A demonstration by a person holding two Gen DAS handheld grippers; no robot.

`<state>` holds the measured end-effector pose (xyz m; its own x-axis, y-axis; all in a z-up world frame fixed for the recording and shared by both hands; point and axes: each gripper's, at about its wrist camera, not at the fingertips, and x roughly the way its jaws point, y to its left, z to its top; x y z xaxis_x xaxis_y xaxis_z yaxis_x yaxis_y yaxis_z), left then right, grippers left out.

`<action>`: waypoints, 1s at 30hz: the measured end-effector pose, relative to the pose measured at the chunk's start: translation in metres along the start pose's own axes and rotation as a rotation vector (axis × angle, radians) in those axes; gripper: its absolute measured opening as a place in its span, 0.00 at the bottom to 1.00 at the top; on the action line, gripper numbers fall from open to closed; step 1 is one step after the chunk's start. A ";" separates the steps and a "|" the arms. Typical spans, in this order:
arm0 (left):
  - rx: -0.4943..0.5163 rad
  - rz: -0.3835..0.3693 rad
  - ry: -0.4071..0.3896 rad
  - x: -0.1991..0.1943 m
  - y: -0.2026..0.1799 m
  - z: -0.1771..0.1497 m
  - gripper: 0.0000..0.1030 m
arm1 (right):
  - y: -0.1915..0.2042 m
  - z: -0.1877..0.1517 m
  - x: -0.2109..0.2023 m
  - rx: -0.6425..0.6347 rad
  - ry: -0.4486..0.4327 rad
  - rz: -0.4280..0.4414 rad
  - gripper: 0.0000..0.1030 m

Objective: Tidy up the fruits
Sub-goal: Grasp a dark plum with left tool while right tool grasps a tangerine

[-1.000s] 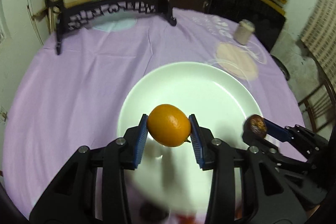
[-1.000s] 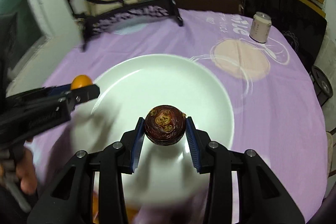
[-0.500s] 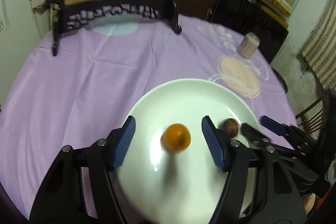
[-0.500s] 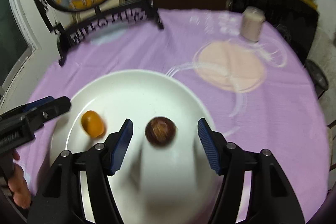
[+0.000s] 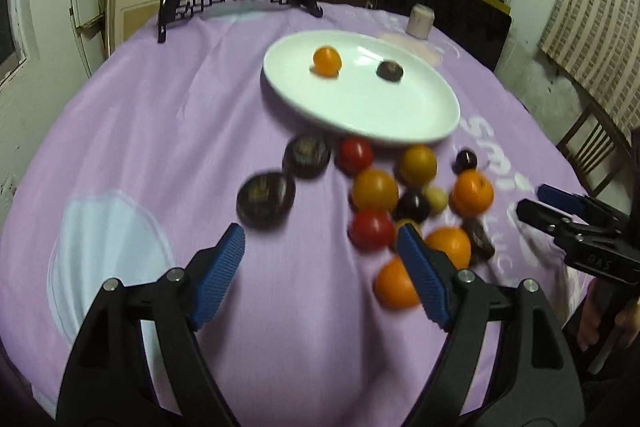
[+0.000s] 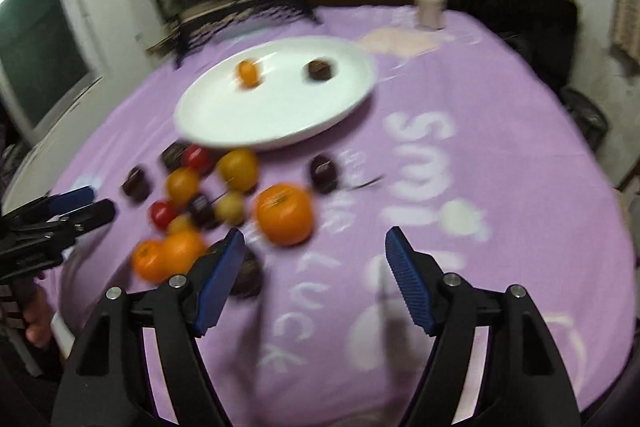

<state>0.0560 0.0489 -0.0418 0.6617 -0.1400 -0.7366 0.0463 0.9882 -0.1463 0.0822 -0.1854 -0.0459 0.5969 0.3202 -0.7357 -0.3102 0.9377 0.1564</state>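
While both grippers hang back over the near part of the counter (image 5: 120, 131), the step in hand is judged to be the return for a second pair of fruits. The left gripper (image 5: 320, 275) is seen with its jaws spread wide and nothing between them; its jaws have just been opening. The same is seen of the right gripper (image 6: 312, 279), whose jaws have also just been opening, with only purple cloth between them.

Just beyond the fingertips, the loose pile of fruit (image 5: 384, 195) is spread on the cloth: two large dark fruits (image 5: 266, 201) at its left, red tomatoes (image 5: 372, 229), yellow-orange fruits and small dark ones in the middle, and oranges (image 5: 472, 194) toward the right. Much of it is blurred. The next move is judged to call for one fruit to be singled out for each gripper, with the jaws set astride it and clear of its touching neighbours, since round fruit may roll if nudged.

Farther off, the white plate (image 5: 400, 123) is found beside the pile. Two fruits are held in it, well apart: a small orange fruit (image 5: 327, 61) at the left and a dark brown fruit (image 5: 390, 71) at the right. Most of the plate is bare.
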 end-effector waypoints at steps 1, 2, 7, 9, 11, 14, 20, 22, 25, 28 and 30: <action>-0.006 -0.001 0.004 0.000 0.001 -0.001 0.78 | 0.004 0.000 0.006 -0.006 0.012 -0.002 0.71; -0.013 0.001 0.004 -0.002 0.003 -0.001 0.78 | 0.006 -0.001 0.010 -0.007 0.016 -0.002 0.71; -0.013 0.011 -0.018 -0.018 0.006 -0.007 0.78 | 0.006 0.012 0.050 0.015 0.106 0.033 0.45; -0.007 -0.002 -0.011 -0.022 0.005 -0.013 0.78 | 0.005 0.015 0.060 0.019 0.104 0.054 0.44; 0.002 -0.014 0.002 -0.021 0.003 -0.017 0.78 | 0.012 0.016 0.060 -0.014 0.095 0.018 0.43; -0.006 0.043 0.003 -0.016 0.011 -0.017 0.78 | 0.008 0.011 0.048 0.006 0.094 0.042 0.42; -0.072 0.097 0.037 0.022 0.038 0.003 0.76 | -0.007 -0.005 0.011 0.025 0.056 0.005 0.42; -0.069 0.083 0.059 0.038 0.037 0.009 0.73 | -0.009 -0.009 0.005 0.027 0.057 0.004 0.42; -0.045 0.088 0.088 0.060 0.028 0.016 0.68 | -0.007 -0.012 0.003 0.029 0.063 0.019 0.42; -0.005 0.143 0.071 0.065 0.019 0.020 0.41 | -0.001 -0.014 0.003 0.020 0.062 0.032 0.42; -0.022 0.092 0.074 0.063 0.020 0.022 0.40 | 0.002 -0.013 0.002 0.013 0.058 0.038 0.42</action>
<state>0.1153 0.0610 -0.0768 0.6055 -0.0533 -0.7941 -0.0291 0.9956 -0.0890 0.0728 -0.1843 -0.0558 0.5409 0.3478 -0.7658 -0.3218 0.9268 0.1937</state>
